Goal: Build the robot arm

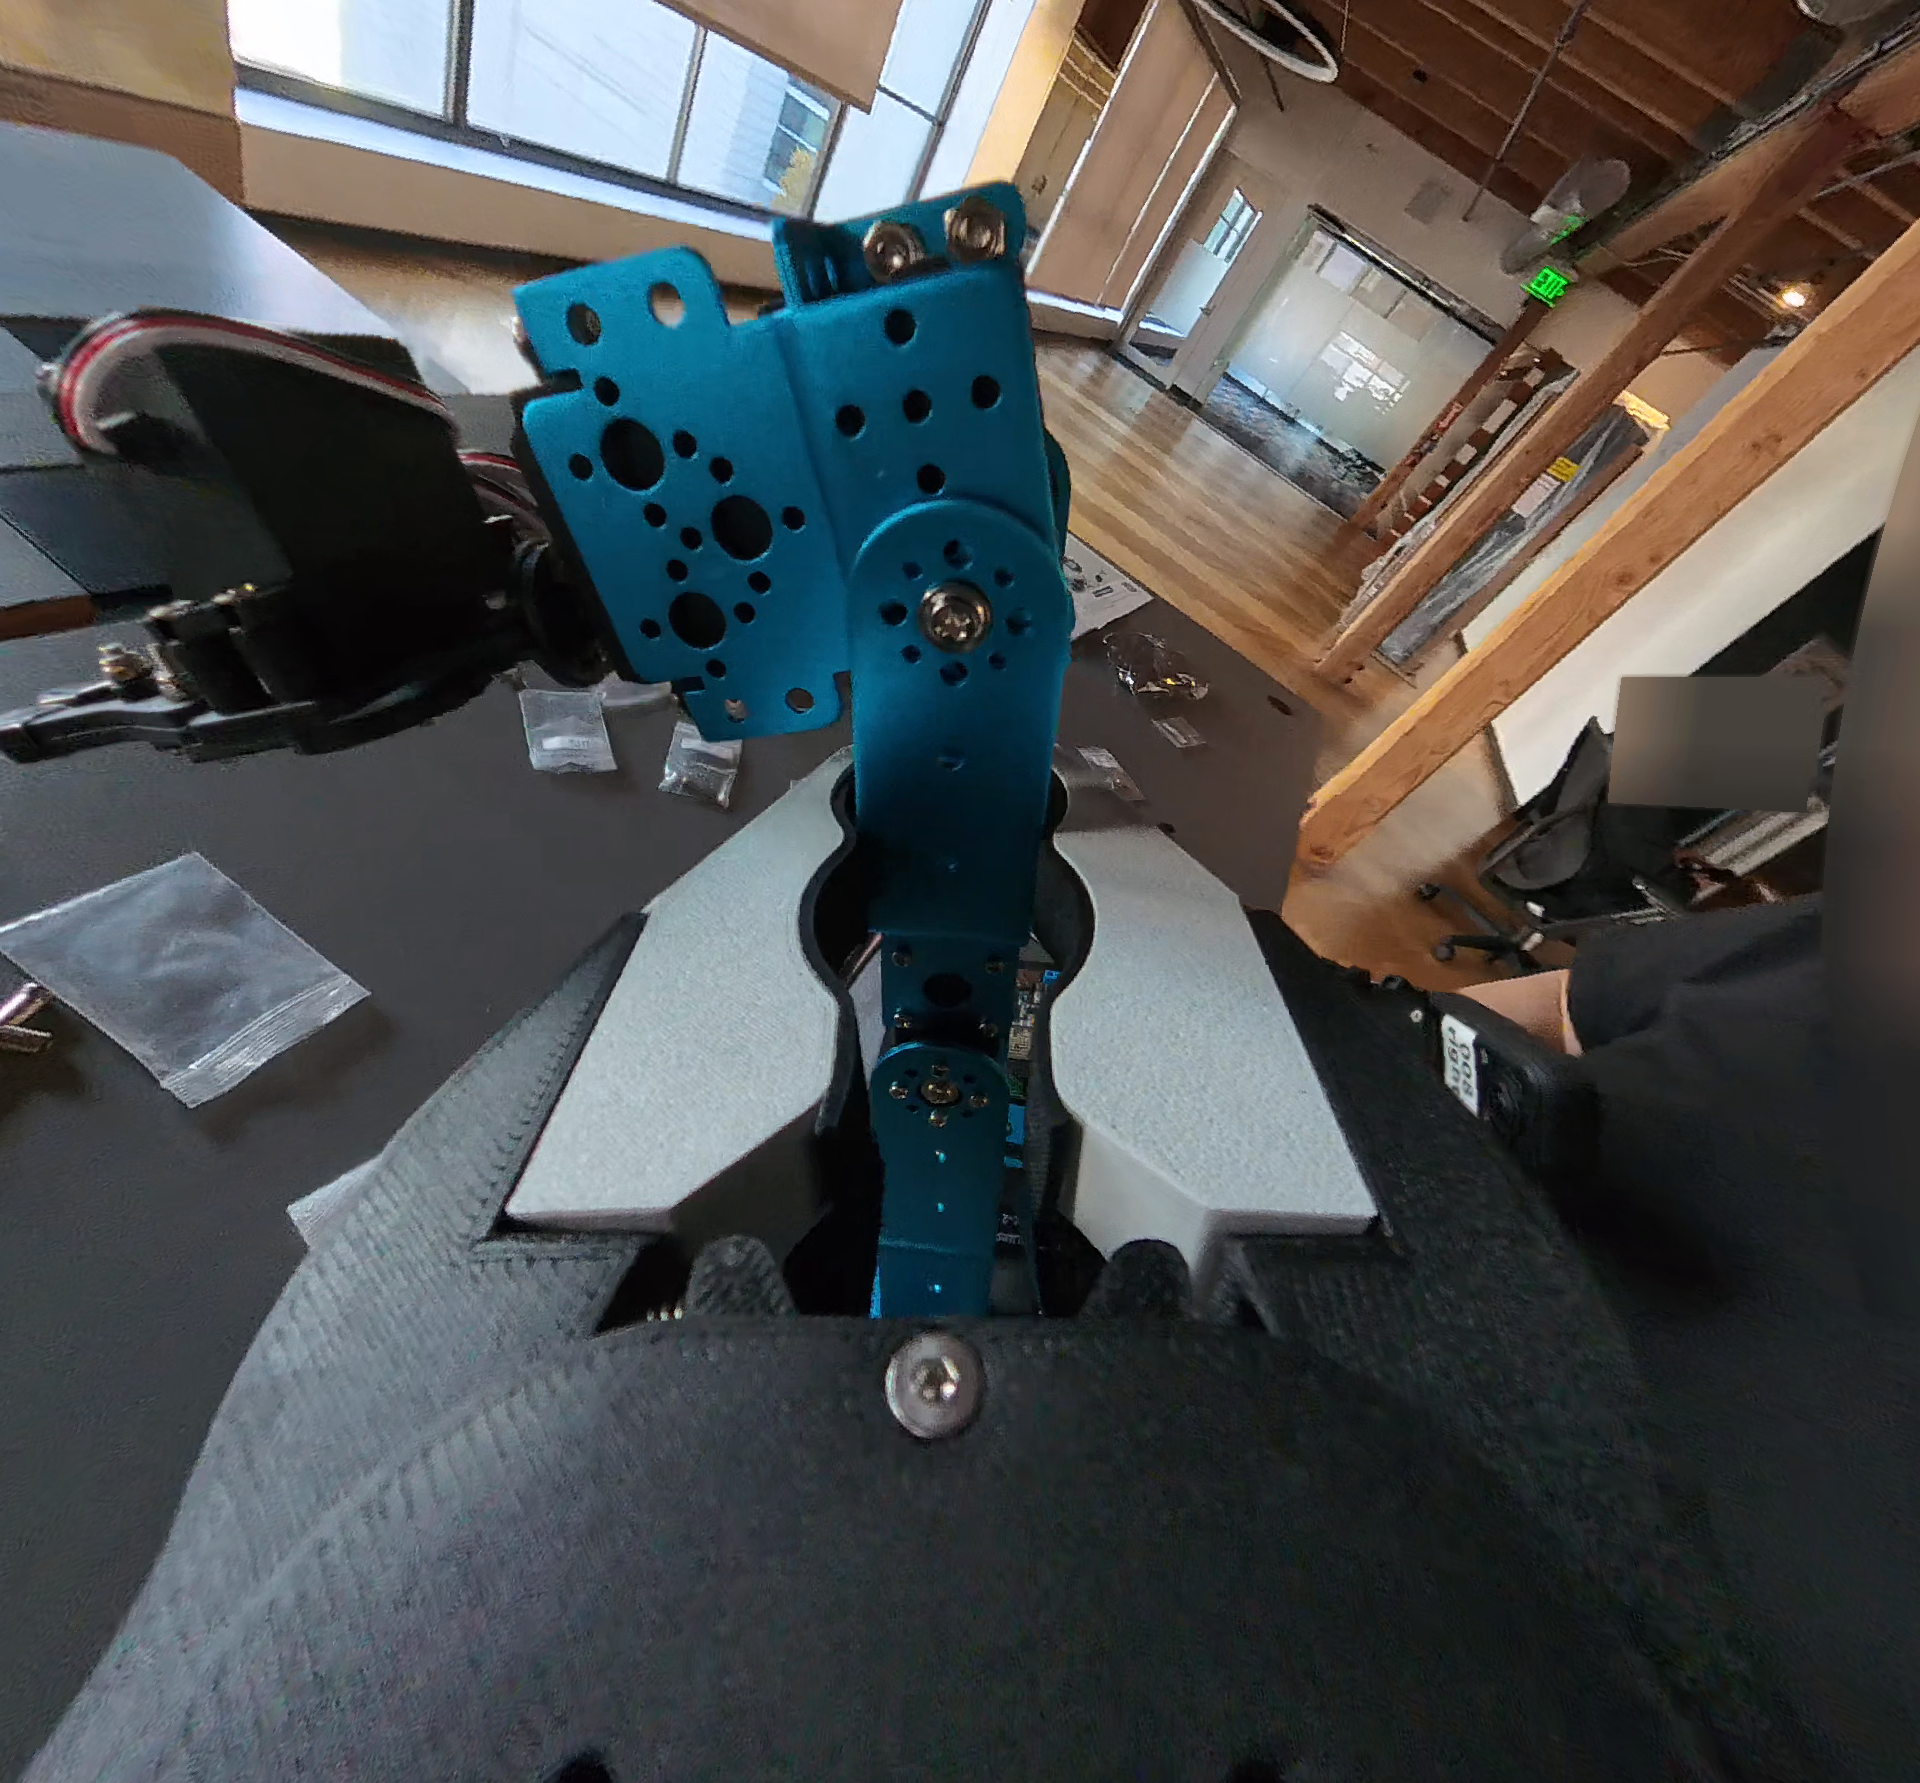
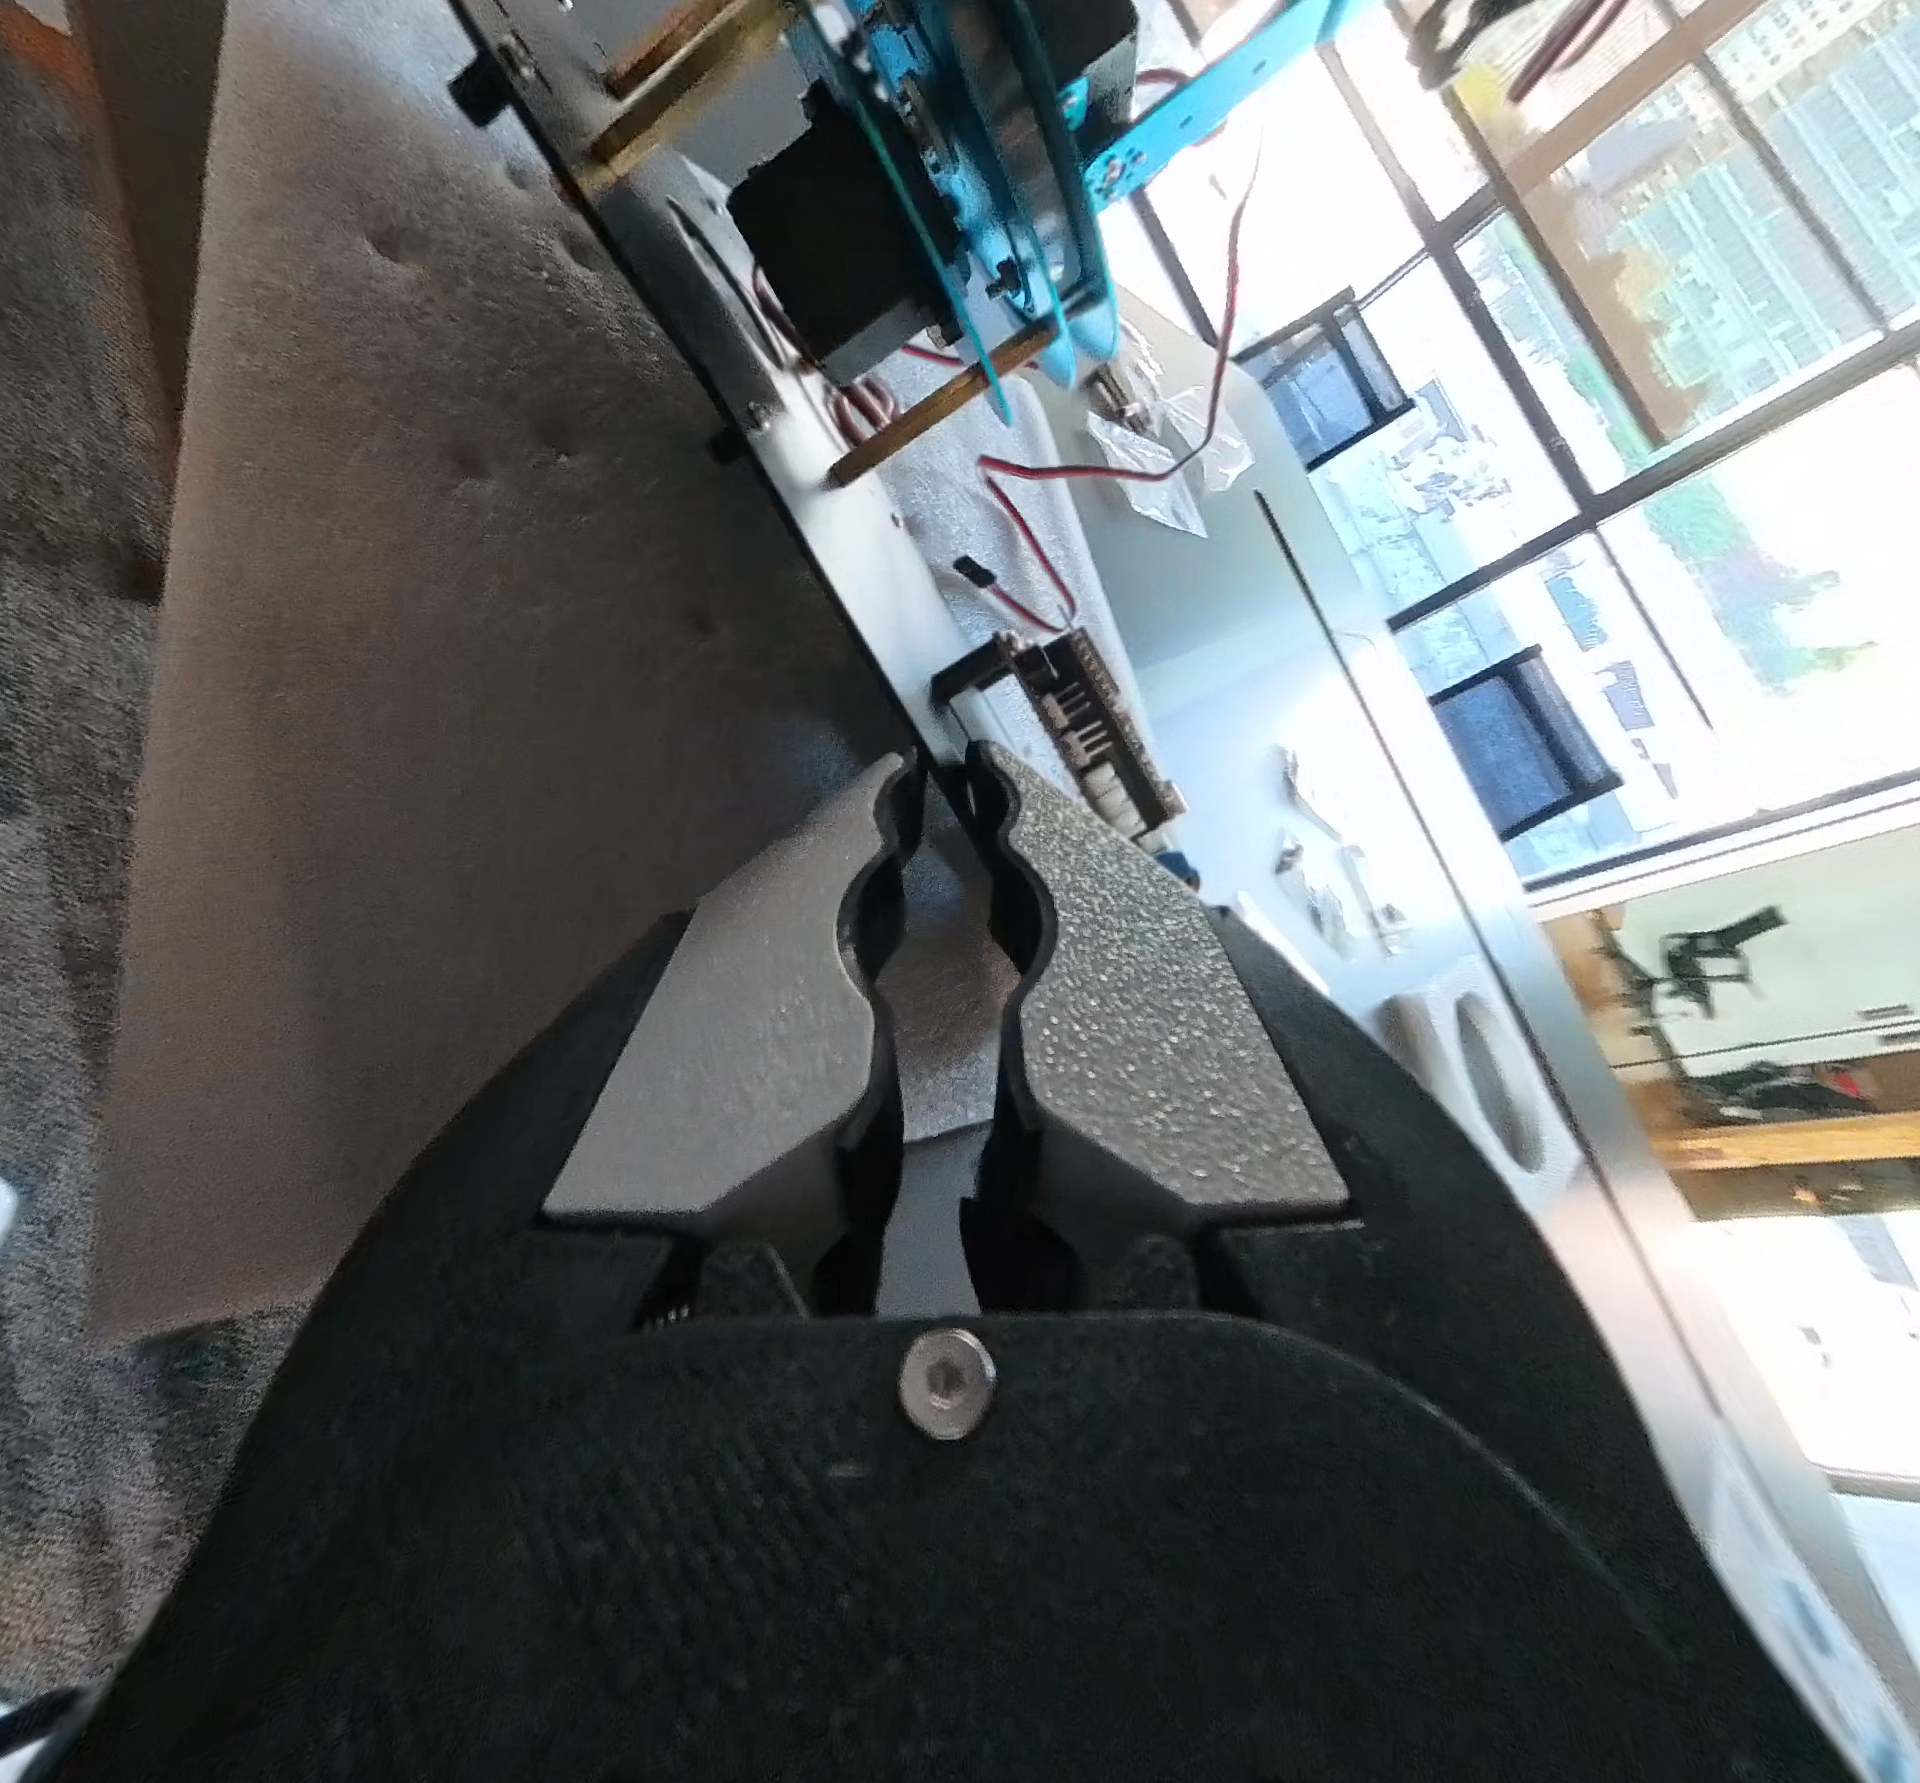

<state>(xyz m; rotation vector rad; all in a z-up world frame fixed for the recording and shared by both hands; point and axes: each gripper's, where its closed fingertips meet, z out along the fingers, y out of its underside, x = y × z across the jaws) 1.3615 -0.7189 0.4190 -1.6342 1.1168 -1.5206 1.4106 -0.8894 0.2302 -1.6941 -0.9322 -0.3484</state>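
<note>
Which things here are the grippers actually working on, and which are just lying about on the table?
In hand: left gripper shut on the blue robot arm, at its lower link; right gripper shut on the black base plate.
Lying about: flat clear bag, small parts bags, loose screws, all on the dark table.

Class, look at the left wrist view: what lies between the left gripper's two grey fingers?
A blue metal arm stands between the fingers, seen in the left wrist view.
</note>
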